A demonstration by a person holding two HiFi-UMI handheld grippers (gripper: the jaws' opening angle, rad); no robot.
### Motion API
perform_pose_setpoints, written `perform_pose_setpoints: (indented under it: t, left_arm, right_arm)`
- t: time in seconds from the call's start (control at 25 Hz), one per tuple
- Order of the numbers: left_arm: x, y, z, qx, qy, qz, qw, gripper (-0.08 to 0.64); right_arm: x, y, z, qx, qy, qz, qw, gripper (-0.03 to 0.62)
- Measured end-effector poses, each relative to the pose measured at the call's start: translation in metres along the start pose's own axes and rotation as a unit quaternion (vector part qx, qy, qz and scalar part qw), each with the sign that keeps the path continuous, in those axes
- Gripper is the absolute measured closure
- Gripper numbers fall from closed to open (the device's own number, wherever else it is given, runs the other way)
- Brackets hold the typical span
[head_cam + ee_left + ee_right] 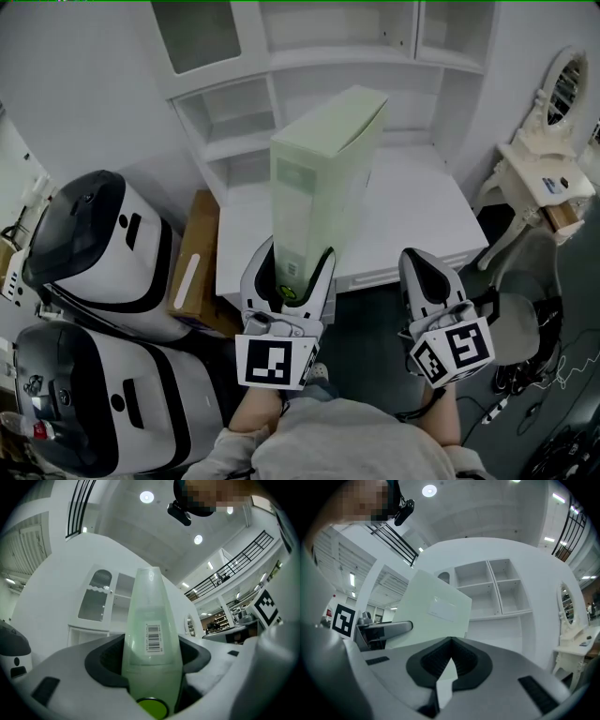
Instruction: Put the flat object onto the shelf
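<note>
Two grippers are seen from the head view, side by side in front of a white desk (412, 216) that carries a white shelf unit (337, 56) at its far edge. The left gripper (292, 258) is closed on the near lower end of a pale green flat box (323, 178), which is held upright and tilted slightly away, above the desk's near left part and in front of the open shelf compartments. In the left gripper view the box (150, 620) is gripped narrow side on between the dark pads, both jaws pressed against it; a barcode label (153, 638) is seen on its edge and a round green sticker (152, 708) at its base.

The right gripper (419, 258) is held to the right of the box and apart from it. In the right gripper view its jaws (451, 644) are brought together at the tips with nothing between them, and the box (431, 616) is seen to the left.

A brown cardboard carton (192, 267) is stood against the desk's left side, beside two white and black machines (94, 248). A white vanity table (544, 183) with an oval mirror (562, 84) is placed at the far right.
</note>
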State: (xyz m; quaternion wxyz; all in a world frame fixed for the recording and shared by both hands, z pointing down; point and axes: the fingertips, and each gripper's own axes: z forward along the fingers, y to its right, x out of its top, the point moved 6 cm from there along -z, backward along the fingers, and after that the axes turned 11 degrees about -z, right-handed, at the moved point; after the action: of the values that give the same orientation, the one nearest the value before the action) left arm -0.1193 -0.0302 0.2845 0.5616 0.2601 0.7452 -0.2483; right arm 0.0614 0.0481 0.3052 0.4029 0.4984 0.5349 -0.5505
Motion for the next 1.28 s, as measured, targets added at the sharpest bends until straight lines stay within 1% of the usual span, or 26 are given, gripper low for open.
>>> perform_pose_setpoints:
  t: [0.32, 0.8, 1.08, 1.28]
  left_arm:
    - [-0.003, -0.039, 0.039, -0.020, 0.003, -0.009, 0.9998, 0.270]
    - [-0.012, -0.090, 0.073, -0.052, -0.005, -0.007, 0.9986, 0.270]
    - [-0.017, -0.103, 0.086, -0.061, -0.006, -0.014, 0.9981, 0.270]
    - [-0.021, -0.104, 0.097, -0.062, -0.004, -0.013, 0.9980, 0.270]
  right_arm:
    - [0.000, 0.006, 0.048, -0.024, 0.002, 0.003, 1.000, 0.588]
    - [-0.007, -0.003, 0.102, -0.051, -0.005, 0.002, 0.999, 0.586]
    - [-0.014, 0.000, 0.111, -0.069, -0.014, 0.005, 0.998, 0.588]
    - [-0.019, 0.010, 0.120, -0.067, -0.014, 0.004, 0.998, 0.586]
